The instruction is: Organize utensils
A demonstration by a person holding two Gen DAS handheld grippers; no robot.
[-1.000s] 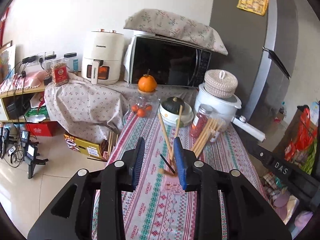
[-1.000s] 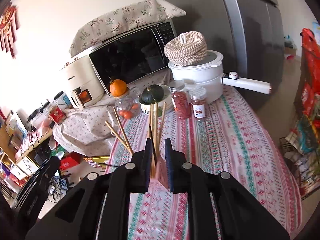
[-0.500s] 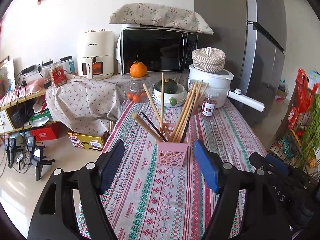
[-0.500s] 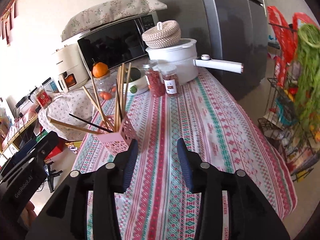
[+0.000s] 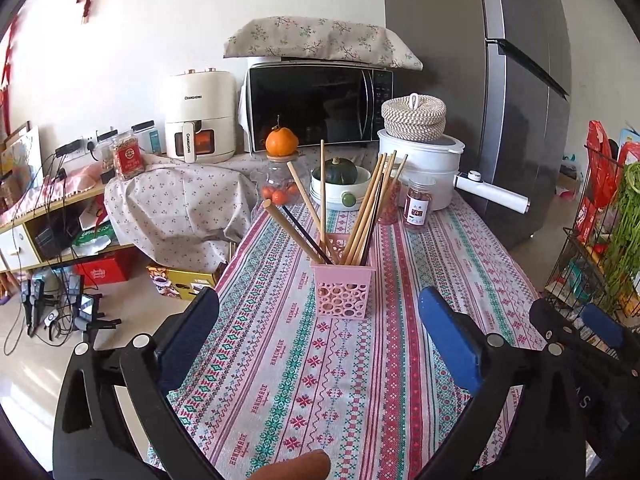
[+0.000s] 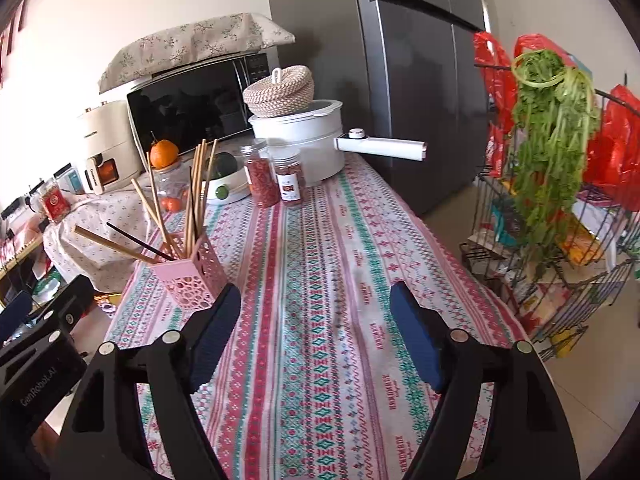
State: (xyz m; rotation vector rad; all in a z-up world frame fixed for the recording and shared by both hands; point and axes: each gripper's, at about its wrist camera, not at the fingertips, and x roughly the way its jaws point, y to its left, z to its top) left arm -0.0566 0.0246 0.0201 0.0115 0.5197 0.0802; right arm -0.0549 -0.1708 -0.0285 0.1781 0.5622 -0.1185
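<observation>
A pink perforated holder (image 5: 342, 290) stands upright on the patterned tablecloth (image 5: 360, 380), holding several wooden chopsticks (image 5: 370, 208) and a black one. My left gripper (image 5: 318, 330) hangs just in front of the holder, its jaws opening wide with nothing between the pads. In the right wrist view the same holder (image 6: 192, 276) stands to the left of my right gripper (image 6: 316, 332), whose jaws are opening over bare cloth with nothing between them. Part of the left gripper (image 6: 36, 344) shows at that view's left edge.
At the table's far end stand a white pot (image 5: 420, 168) with a long handle, two spice jars (image 6: 276, 180), a bowl with a green squash (image 5: 340, 184) and a jar topped by an orange (image 5: 281, 142). A wire rack with greens (image 6: 552, 200) flanks the right side.
Both grippers pulled back from the holder and sank lower while their jaws spread wide. The chopsticks that stood between the pads now stand in the holder, free of both grippers.
</observation>
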